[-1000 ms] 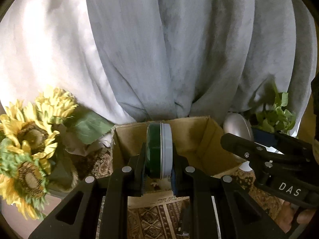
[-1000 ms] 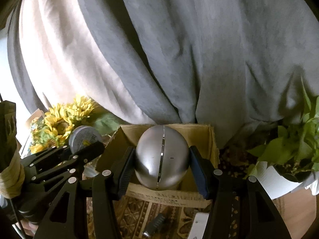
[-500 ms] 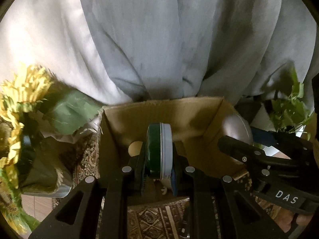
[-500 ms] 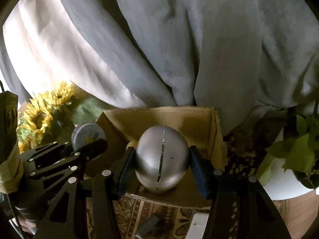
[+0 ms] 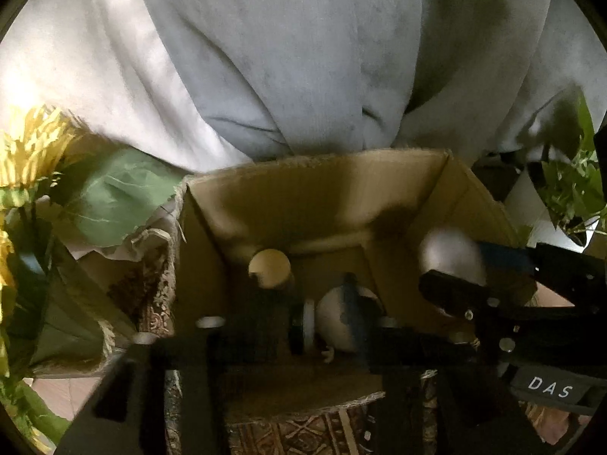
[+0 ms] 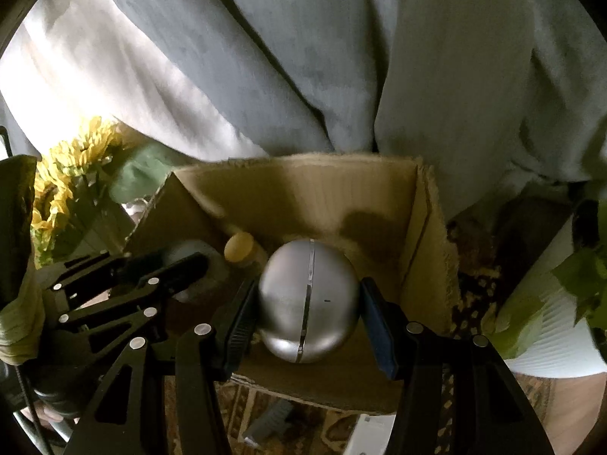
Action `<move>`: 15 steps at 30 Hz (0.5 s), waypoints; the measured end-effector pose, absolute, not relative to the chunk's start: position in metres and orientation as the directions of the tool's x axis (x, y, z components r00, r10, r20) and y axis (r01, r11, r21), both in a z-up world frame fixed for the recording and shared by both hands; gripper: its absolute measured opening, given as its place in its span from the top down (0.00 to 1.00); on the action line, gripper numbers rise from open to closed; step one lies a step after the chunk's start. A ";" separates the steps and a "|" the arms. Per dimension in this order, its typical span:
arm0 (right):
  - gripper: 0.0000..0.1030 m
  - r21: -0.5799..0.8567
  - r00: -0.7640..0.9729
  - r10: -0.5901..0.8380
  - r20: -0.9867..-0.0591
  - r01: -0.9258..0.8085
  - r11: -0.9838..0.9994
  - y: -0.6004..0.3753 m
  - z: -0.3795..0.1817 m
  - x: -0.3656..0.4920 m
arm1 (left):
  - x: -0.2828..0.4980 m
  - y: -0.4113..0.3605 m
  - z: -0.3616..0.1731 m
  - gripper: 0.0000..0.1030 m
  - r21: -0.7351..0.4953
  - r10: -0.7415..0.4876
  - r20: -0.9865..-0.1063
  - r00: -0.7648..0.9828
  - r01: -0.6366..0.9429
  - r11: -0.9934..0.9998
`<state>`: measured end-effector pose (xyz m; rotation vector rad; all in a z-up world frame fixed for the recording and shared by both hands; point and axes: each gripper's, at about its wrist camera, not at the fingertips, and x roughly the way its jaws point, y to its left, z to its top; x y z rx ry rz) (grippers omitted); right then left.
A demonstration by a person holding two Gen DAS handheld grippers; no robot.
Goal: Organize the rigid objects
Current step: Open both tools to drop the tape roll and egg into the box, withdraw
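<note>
An open cardboard box [image 5: 311,193] stands against grey curtains; it also shows in the right wrist view [image 6: 341,193]. My left gripper [image 5: 303,326] reaches down into the box, blurred and dark, and the round green tin with a white lid [image 5: 303,326] shows edge-on between its jaws. A cork-topped jar [image 5: 270,267] and a white rounded object [image 5: 341,322] lie inside. My right gripper [image 6: 305,314] is shut on a silver ball [image 6: 307,303] and holds it over the box's right half. The ball also shows in the left wrist view [image 5: 451,258].
Sunflowers [image 5: 26,159] with a big green leaf [image 5: 114,197] stand left of the box. A potted green plant in a white pot [image 6: 557,322] stands to the right. A patterned rug [image 5: 303,432] lies in front, with a grey clip [image 6: 269,421] on it.
Both grippers have moved forward and down over the box. The left gripper with the tin has dropped inside the box. The silver ball is now above the box's interior.
</note>
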<state>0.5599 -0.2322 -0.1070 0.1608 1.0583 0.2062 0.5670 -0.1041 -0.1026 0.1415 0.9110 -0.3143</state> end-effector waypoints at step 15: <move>0.30 0.147 0.607 0.125 -0.785 -0.014 0.989 -0.241 -0.070 0.523 | 0.509 -0.091 -0.066 0.20 0.106 -0.134 -0.651 0.747 0.264 0.959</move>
